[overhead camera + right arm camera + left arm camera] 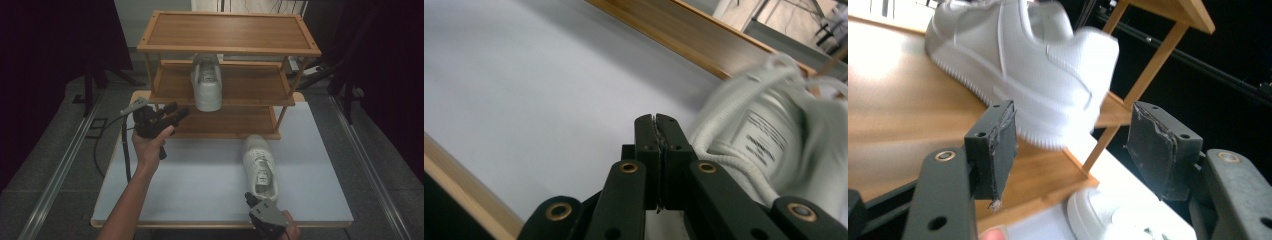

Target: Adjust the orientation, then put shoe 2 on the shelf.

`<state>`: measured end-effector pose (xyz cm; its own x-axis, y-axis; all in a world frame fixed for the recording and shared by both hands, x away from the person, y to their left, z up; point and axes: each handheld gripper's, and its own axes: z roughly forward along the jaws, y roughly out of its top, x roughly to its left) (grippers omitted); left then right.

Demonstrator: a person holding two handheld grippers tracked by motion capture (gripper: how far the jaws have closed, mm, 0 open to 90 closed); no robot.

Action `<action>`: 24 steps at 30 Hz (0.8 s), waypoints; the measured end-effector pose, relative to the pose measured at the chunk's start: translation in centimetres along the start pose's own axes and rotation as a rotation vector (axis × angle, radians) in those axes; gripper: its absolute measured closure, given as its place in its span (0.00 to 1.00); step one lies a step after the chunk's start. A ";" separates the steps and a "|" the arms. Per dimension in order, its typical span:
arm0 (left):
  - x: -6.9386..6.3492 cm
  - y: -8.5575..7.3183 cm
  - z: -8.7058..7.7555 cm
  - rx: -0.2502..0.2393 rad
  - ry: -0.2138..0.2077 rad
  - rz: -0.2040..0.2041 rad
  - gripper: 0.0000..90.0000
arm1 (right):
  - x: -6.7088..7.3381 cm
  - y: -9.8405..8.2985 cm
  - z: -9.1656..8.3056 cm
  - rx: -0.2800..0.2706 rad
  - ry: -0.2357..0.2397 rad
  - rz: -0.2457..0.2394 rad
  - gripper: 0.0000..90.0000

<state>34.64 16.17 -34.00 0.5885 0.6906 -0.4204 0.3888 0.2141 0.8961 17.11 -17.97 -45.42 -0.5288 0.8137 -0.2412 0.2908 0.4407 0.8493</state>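
One white sneaker stands on the middle shelf of a wooden rack, toe toward me. A second white sneaker lies on the white table in front of the rack. My left gripper hovers at the rack's left front, jaws open and empty. In the left gripper view the shelf sneaker sits beyond the left gripper. My right gripper is at the table's near edge, just behind the table sneaker's heel. In the right gripper view the right gripper is shut on nothing, and the sneaker's tongue is just to its right.
The rack has three shelves; the top and bottom ones are bare. It stands on the far half of the table. Dark curtains and metal floor rails flank the table. A cable trails from the left gripper.
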 end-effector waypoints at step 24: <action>1.3 -10.0 -3.9 0.131 -0.001 -0.049 0.40 | -11.0 3.8 -1.3 -0.223 0.125 0.227 0.59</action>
<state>28.79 17.60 -43.00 0.5676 0.6808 -0.4630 0.5061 0.1550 0.8484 23.05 -25.75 -38.89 -0.5687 0.8225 0.0134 0.2382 0.1490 0.9597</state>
